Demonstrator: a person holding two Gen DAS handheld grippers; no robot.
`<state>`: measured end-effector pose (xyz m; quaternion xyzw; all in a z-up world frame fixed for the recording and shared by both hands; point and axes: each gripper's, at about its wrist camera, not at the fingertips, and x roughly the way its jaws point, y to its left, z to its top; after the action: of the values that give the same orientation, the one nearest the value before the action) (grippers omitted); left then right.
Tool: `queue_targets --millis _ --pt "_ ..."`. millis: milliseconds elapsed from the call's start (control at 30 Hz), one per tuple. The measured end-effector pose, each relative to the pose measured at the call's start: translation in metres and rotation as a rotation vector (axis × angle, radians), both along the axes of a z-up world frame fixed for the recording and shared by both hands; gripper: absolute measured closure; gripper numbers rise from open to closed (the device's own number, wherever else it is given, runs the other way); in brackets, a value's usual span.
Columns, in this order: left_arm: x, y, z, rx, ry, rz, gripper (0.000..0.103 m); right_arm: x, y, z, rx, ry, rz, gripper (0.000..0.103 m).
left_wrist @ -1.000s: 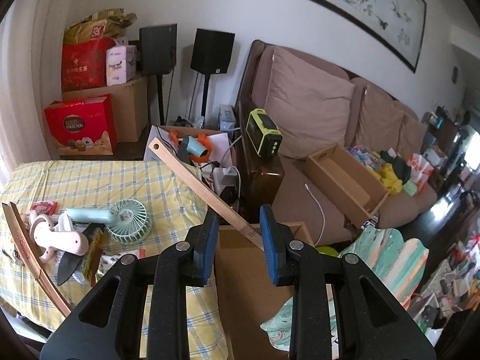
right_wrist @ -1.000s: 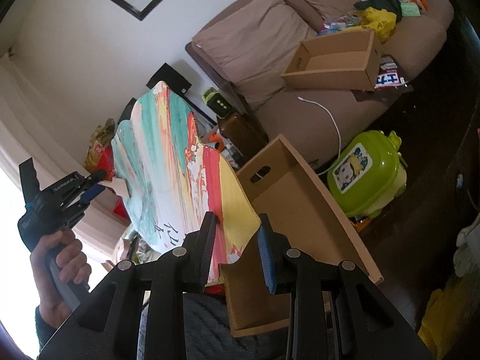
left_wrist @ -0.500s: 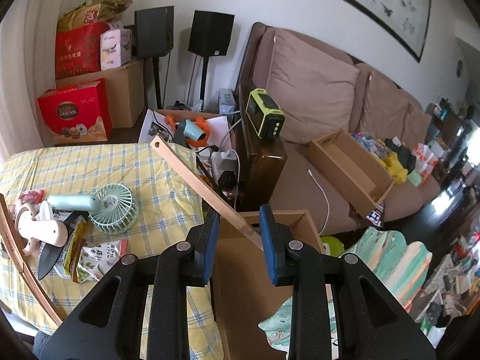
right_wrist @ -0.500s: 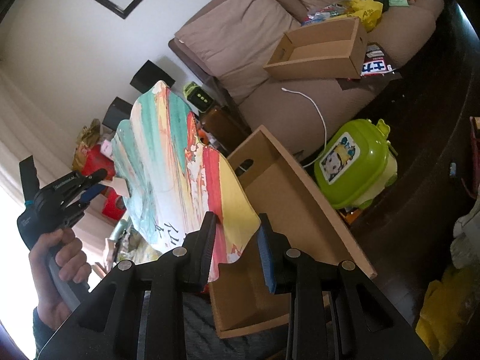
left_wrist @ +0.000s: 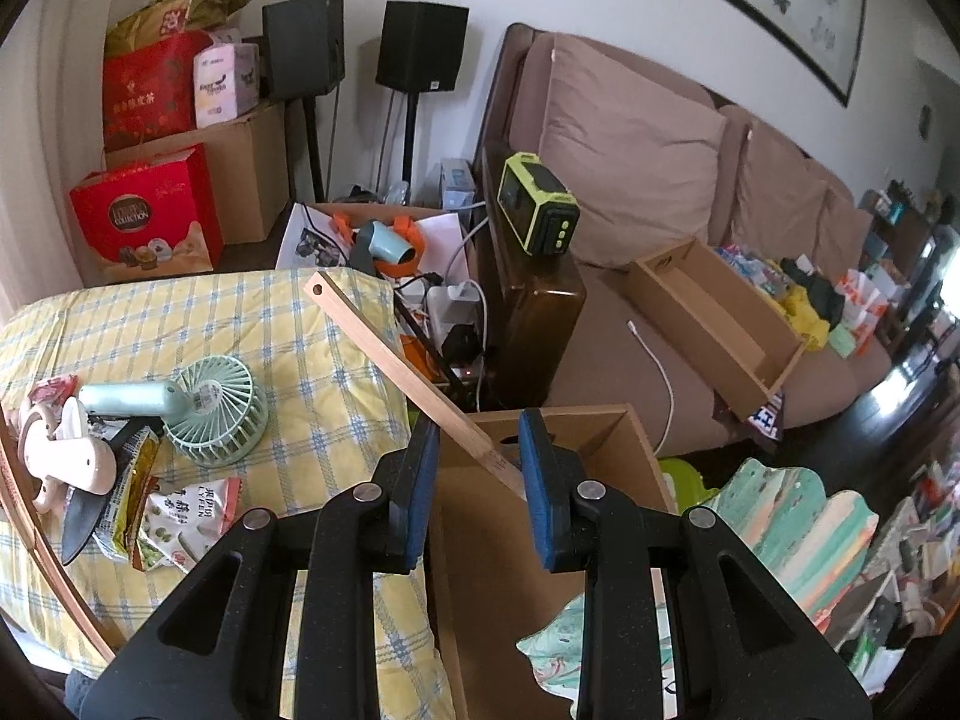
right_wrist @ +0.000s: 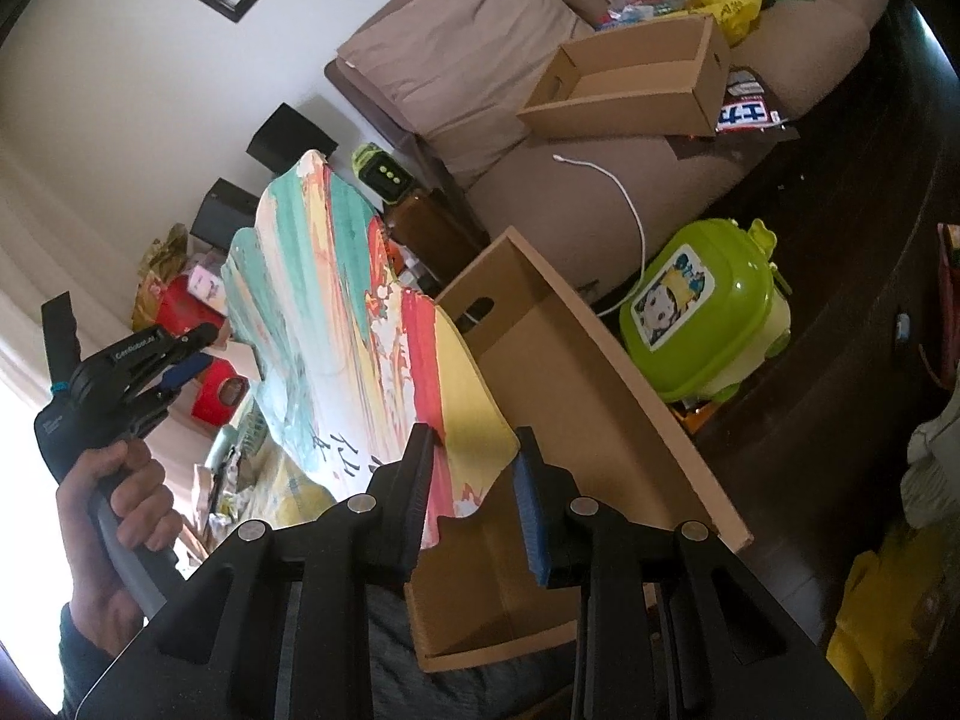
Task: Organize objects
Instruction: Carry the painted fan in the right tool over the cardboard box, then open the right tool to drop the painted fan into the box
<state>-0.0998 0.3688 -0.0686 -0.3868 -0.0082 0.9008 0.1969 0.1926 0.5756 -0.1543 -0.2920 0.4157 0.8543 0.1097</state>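
My left tool [left_wrist: 474, 468] grips a wooden stick [left_wrist: 408, 372], right tool [right_wrist: 471, 483] grips a painted fan [right_wrist: 354, 330]; next, lower both into the cardboard box [right_wrist: 576, 396]

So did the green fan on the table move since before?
Cannot tell. The green fan sits higher in the left wrist view, but the yellow tablecloth shifted with it, so probably the camera moved.

1. "COLLECTION" stands in a round emblem on the red gift bag [left_wrist: 144, 216].
2. "GenRobot.AI" stands in white on the left gripper [right_wrist: 180, 369]'s black body, in the right wrist view.
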Motion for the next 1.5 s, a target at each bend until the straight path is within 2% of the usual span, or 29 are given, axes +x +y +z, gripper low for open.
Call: queue_targets --millis 600,1367,1400,1467,1500 --pt "-0.001 0.024 -0.013 -0.067 0.027 -0.005 0.079 -0.006 -0.001 -0.026 -0.031 -0.063 0.004 0.077" --pt "-0.005 0.035 -0.023 -0.128 0.032 0.005 0.079 -0.018 -0.013 -0.025 0.047 -0.122 0.083 0.077" --pt "-0.005 0.037 -0.024 -0.133 0.035 0.002 0.079 -0.019 -0.015 -0.025 0.049 -0.125 0.088 0.078" --pt "-0.004 0.043 -0.028 -0.143 0.023 -0.028 0.086 -0.021 -0.017 -0.025 0.044 -0.118 0.108 0.081" --pt "-0.003 0.046 -0.030 -0.146 0.016 -0.041 0.089 -0.023 -0.019 -0.025 0.034 -0.104 0.128 0.086"
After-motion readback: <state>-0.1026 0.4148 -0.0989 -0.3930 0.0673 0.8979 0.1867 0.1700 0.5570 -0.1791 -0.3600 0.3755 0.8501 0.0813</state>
